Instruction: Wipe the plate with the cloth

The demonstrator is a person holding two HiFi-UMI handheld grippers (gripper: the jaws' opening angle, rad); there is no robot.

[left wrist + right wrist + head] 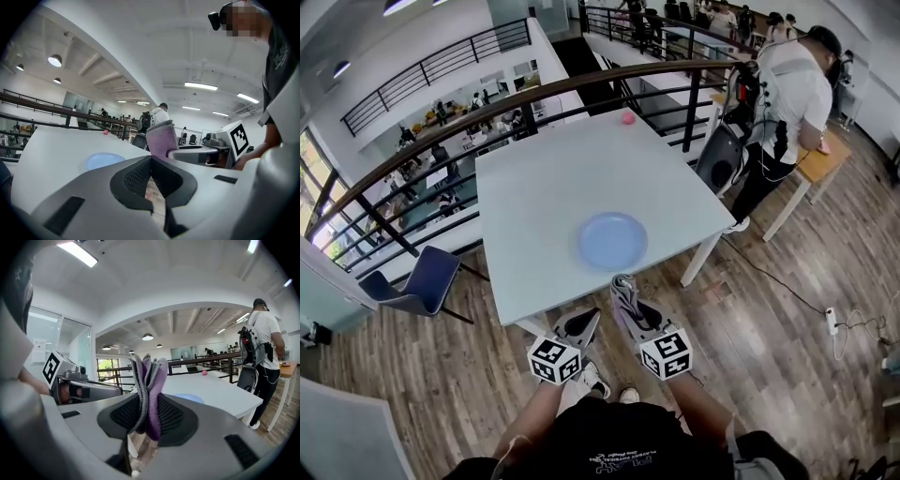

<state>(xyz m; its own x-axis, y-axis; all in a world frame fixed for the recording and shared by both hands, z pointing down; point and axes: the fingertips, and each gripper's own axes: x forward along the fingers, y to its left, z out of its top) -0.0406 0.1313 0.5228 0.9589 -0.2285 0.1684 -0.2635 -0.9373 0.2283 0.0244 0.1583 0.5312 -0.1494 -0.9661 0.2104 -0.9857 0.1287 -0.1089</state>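
Approach step: right gripper [149, 416] clenched on folded purple-grey cloth [149, 376]; best to carry it forward, press its free end flat on round pale-blue plate [612, 240], and sweep without shoving it. Cloth sticks out past the jaw tips, long axis along them, pointing toward plate. Plate lies ahead of both grippers on white surface [544, 178]. Empty left gripper [151, 164] clenched.

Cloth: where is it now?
The cloth is clamped, bunched upright, in the right gripper. In the head view it is by the near edge of the table, just short of the plate.
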